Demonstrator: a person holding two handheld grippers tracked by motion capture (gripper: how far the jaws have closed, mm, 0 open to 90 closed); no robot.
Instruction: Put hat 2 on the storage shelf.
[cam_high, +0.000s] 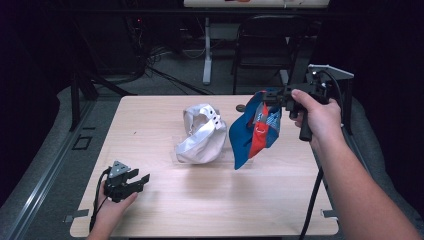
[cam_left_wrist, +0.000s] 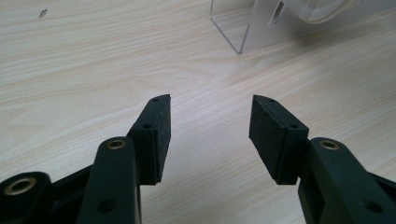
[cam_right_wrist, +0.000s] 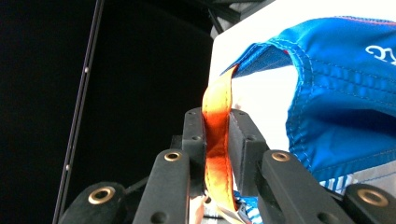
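The blue cap (cam_high: 254, 131) hangs in the air from my right tool (cam_high: 272, 96), just to the right of the white cap (cam_high: 201, 135), which sits on a clear stand in the middle of the worktop (cam_high: 210, 200). From the high view the blue cap droops with its lower edge close above the wood, apart from the white cap but near it. My left tool (cam_high: 141, 180) rests on the worktop, well forward and left of the white cap, with nothing in it.

In the left gripper view that tool (cam_left_wrist: 210, 126) stands spread wide over bare wood, with the foot of the clear stand (cam_left_wrist: 254, 28) beyond it, up and to the right.

In the right gripper view my right tool (cam_right_wrist: 217, 135) is pressed together on the orange strap (cam_right_wrist: 215, 140) at the back of the blue cap (cam_right_wrist: 341, 93), the strap running straight up between the pads and the blue cloth sagging off to the right.

I judge that I am carrying the blue cap to a place beside the white cap. To do it well I should keep the pinch firm on the strap, since it is narrow and could slide out, move slowly so the hanging cloth does not swing into the white cap and knock it off its stand, and bring my left tool in to steady the brim before letting go.
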